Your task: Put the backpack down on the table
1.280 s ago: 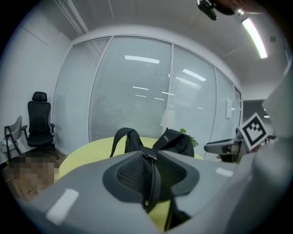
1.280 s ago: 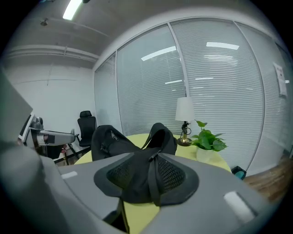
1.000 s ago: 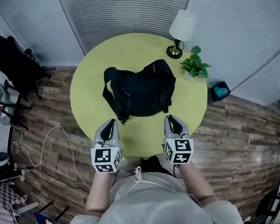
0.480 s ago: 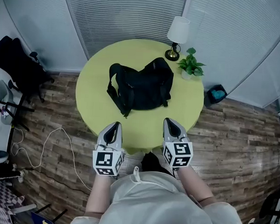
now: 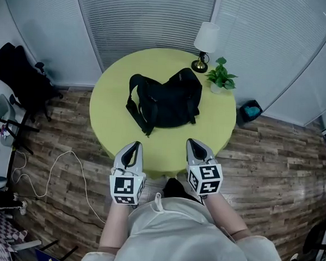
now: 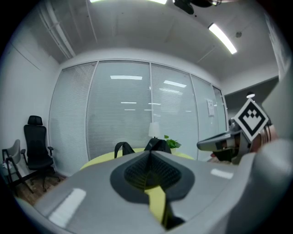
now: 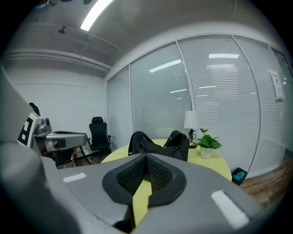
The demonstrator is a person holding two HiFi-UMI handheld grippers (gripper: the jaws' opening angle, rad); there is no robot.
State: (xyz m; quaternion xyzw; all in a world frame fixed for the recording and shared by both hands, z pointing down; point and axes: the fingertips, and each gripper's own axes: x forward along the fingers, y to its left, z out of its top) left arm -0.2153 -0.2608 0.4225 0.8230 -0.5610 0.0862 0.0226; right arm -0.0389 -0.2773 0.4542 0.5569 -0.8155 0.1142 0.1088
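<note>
A black backpack (image 5: pixel 165 99) lies on the round yellow-green table (image 5: pixel 112 109), straps toward the left; it also shows as the backpack (image 6: pixel 155 144) and the backpack (image 7: pixel 158 142) in the gripper views. My left gripper (image 5: pixel 133 148) and right gripper (image 5: pixel 194 145) hang side by side at the table's near edge, both shut with nothing between their jaws. Neither touches the backpack, which lies well beyond them.
A white table lamp (image 5: pixel 205 41) and a small potted plant (image 5: pixel 220 75) stand at the table's far right. A black office chair (image 5: pixel 21 76) sits left, a white cable (image 5: pixel 52 170) runs over the wood floor, and a bin (image 5: pixel 250 110) stands to the right.
Both grippers have drawn back toward me from the backpack to the table's near edge. The backpack stays put on the table. The right jaws have shut.
</note>
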